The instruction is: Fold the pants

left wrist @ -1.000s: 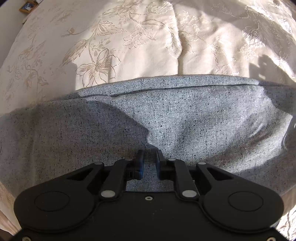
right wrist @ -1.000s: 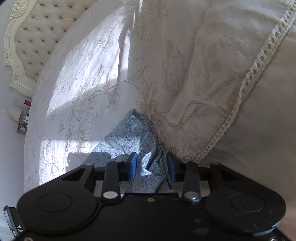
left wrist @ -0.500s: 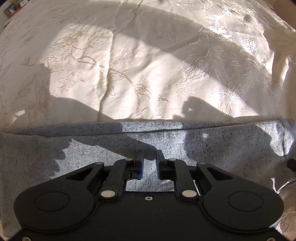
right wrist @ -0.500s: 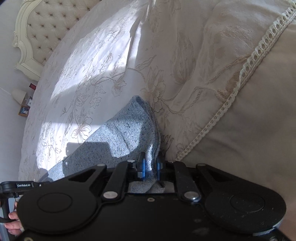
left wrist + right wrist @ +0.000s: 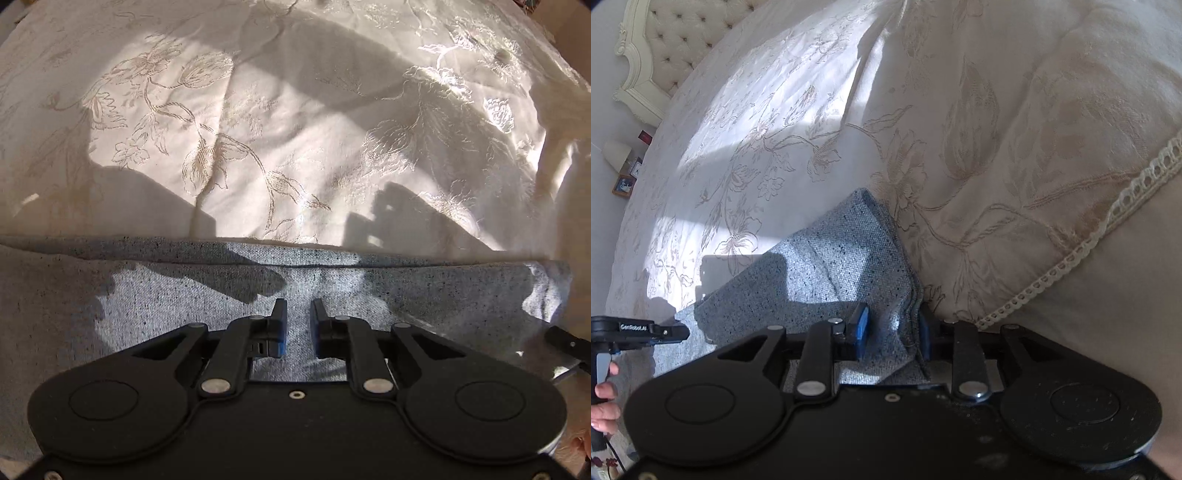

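Note:
The grey-blue speckled pants (image 5: 424, 295) lie folded in a long band across the cream embroidered bedspread (image 5: 295, 147). My left gripper (image 5: 298, 314) sits over the band's near edge, its jaws slightly apart with fabric beneath and between them, not pinched. In the right wrist view the pants' end (image 5: 827, 269) lies against a pillow. My right gripper (image 5: 892, 328) is open, its jaws on either side of the fabric's edge. The left gripper (image 5: 646, 328) shows at the left of that view.
A large cream pillow with lace trim (image 5: 1071, 184) lies directly right of the pants' end. A tufted headboard (image 5: 683, 33) is at the far top left. A lamp and a framed picture (image 5: 622, 173) stand beside the bed.
The right gripper closed on the pants' end half a second ago and has now opened. The left gripper's jaws have widened a little, and the pants lie lower in its view.

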Motion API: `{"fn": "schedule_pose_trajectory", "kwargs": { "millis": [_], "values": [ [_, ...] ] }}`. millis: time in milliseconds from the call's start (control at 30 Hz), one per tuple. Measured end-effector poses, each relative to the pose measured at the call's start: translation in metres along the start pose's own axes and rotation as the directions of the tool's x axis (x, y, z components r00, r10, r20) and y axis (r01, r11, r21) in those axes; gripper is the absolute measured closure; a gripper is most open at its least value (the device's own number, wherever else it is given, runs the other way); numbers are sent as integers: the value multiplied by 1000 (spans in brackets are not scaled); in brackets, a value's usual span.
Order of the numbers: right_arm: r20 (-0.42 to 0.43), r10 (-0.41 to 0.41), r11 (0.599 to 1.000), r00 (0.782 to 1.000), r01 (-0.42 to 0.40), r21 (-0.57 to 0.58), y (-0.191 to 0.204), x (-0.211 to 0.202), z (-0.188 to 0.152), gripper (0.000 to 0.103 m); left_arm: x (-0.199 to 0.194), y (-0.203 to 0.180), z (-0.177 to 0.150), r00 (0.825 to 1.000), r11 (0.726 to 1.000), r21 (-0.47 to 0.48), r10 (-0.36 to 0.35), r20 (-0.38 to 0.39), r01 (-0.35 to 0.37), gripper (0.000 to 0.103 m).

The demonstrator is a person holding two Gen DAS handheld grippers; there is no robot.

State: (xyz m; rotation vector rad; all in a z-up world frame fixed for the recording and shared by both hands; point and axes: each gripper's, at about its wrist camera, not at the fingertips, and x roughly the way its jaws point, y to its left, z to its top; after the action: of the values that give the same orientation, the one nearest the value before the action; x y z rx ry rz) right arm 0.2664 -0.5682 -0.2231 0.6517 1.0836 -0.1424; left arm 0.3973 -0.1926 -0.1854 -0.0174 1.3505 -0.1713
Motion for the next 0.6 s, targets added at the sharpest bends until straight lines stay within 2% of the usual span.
{"fn": "schedule_pose_trajectory", "kwargs": {
  "millis": [100, 200, 433, 533, 600],
  "values": [
    [-7, 49, 996, 999, -48, 75, -9, 7, 6, 75, -14, -2, -18, 1000, 1000, -1, -3, 15, 3, 81],
    [7, 63, 992, 998, -64, 111, -16, 8, 7, 91, -16, -8, -35, 1000, 1000, 9, 1, 10, -2, 81],
    [54, 62, 996, 997, -65, 59, -4, -9, 3, 92, 17, -14, -66, 996, 1000, 23, 16, -85, -14, 81],
    [70, 75, 995, 995, -79, 53, 3, -17, 5, 92, 19, -11, -60, 995, 1000, -13, 7, -99, -8, 82],
    [80, 76, 996, 994, -80, 45, 10, -23, 7, 92, 8, -11, -55, 998, 1000, -18, -12, -67, 11, 82]
  ]
}}
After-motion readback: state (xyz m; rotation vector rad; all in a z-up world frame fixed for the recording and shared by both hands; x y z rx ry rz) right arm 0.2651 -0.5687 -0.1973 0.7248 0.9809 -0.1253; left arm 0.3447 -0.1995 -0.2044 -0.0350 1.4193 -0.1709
